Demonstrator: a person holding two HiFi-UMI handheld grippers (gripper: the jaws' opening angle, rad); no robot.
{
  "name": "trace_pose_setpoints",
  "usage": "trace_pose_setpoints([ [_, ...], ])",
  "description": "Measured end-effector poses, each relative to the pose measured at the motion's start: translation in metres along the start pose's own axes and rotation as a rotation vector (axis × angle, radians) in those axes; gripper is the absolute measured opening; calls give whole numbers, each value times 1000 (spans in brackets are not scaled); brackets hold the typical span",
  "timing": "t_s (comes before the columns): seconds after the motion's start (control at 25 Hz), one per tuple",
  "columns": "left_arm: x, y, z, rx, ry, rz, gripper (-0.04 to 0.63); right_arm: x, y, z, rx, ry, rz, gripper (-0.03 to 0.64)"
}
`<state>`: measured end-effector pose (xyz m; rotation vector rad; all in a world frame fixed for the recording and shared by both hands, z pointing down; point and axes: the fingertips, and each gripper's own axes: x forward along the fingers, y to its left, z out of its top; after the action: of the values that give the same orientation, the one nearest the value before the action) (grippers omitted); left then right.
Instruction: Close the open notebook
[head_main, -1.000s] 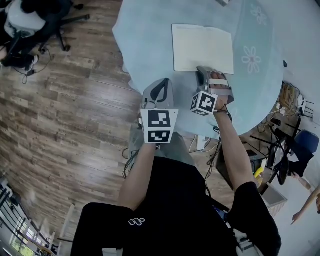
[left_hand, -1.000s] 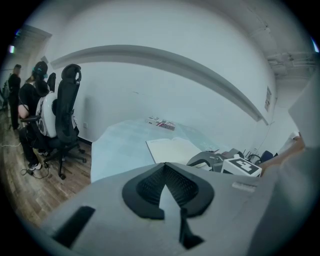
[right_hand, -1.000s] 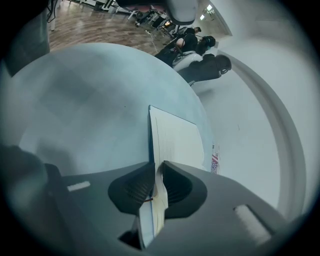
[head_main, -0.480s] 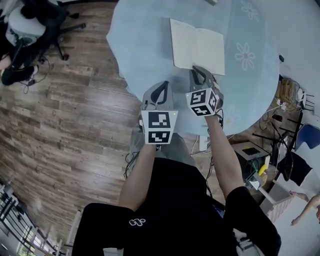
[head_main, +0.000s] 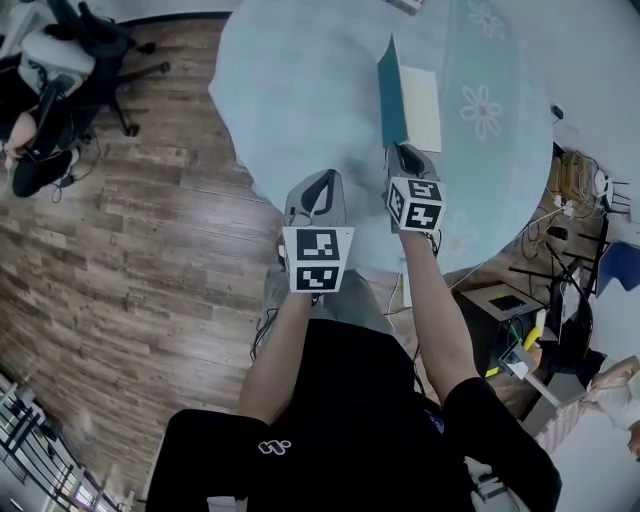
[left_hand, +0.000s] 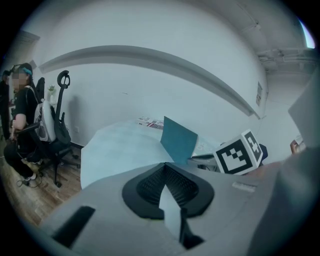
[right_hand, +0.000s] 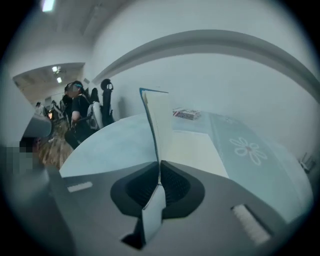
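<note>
The notebook (head_main: 422, 97) lies on the round table with its right half flat, white pages up. Its left half, the teal cover (head_main: 389, 92), stands upright. My right gripper (head_main: 403, 151) is at the notebook's near edge, its jaws closing tight on the bottom edge of that raised cover (right_hand: 158, 125), pads pressing it. In the right gripper view the flat page (right_hand: 195, 150) lies to the right of the jaws. My left gripper (head_main: 321, 180) hovers at the table's near edge, left of the notebook, shut and holding nothing. The left gripper view shows the cover (left_hand: 178, 140) beyond it.
The table (head_main: 300, 90) wears a pale blue cloth with flower prints (head_main: 482, 108). A small printed box (right_hand: 186, 114) lies near its far edge. Office chairs and a seated person (left_hand: 21, 125) are at the left, on wooden floor (head_main: 120, 250). Cables and clutter lie right of the table.
The notebook lay open and flat; now its left half stands upright, pinched by my right gripper, which rolled over and rose. My left gripper has barely shifted.
</note>
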<state>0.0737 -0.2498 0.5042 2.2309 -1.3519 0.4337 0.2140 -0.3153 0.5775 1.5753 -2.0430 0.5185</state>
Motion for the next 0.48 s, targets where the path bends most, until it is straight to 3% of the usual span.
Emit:
trace_pose_setpoints([
  [0.48,-7,-4,-5,10,3,14,5,-10,-40,-35,284,131,-87,115],
])
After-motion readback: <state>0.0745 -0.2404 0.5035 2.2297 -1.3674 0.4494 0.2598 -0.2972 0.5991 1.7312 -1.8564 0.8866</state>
